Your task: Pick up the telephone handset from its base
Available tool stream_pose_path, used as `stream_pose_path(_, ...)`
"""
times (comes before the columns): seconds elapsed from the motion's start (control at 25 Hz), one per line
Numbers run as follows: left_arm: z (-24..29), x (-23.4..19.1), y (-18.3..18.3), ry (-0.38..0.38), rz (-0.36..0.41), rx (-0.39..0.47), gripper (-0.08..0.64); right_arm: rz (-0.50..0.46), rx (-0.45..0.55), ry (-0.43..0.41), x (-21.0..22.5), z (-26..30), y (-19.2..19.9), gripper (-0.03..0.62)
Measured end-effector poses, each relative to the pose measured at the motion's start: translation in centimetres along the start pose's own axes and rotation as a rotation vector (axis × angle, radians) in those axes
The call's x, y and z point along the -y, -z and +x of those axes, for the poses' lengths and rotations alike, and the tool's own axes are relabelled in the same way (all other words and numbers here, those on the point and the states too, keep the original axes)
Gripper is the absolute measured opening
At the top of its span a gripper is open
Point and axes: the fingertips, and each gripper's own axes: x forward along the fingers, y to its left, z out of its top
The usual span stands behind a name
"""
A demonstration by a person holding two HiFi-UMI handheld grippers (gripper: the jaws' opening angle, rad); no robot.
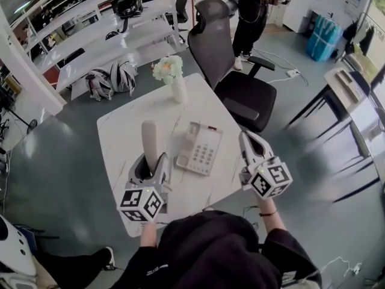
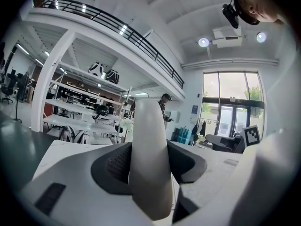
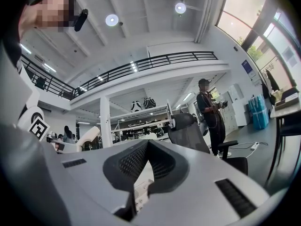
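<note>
The beige handset (image 1: 149, 138) stands upright off its base, clamped at its lower end between the jaws of my left gripper (image 1: 153, 164). In the left gripper view the handset (image 2: 149, 159) rises between the dark pads (image 2: 115, 166). The white telephone base (image 1: 200, 148) with its keypad lies on the white marble table (image 1: 120, 131), just right of the handset. My right gripper (image 1: 248, 136) hovers at the table's right edge beside the base, its fingertips (image 3: 136, 157) meeting with nothing held. A sliver of the base (image 3: 141, 197) shows under them.
A white vase of flowers (image 1: 171, 77) stands at the table's far edge. A black office chair (image 1: 231, 71) sits behind the table on the right. A person (image 1: 249, 11) stands further back. Bags (image 1: 111, 80) lie under white shelving at the left.
</note>
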Motion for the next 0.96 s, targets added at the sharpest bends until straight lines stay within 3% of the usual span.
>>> stream_pose_path(0.96,0.3,1.3,0.7,-0.004,0.001,-0.048,0.209,-0.003,0.014,0.002,0.2,-0.7,-1.0,-0.009)
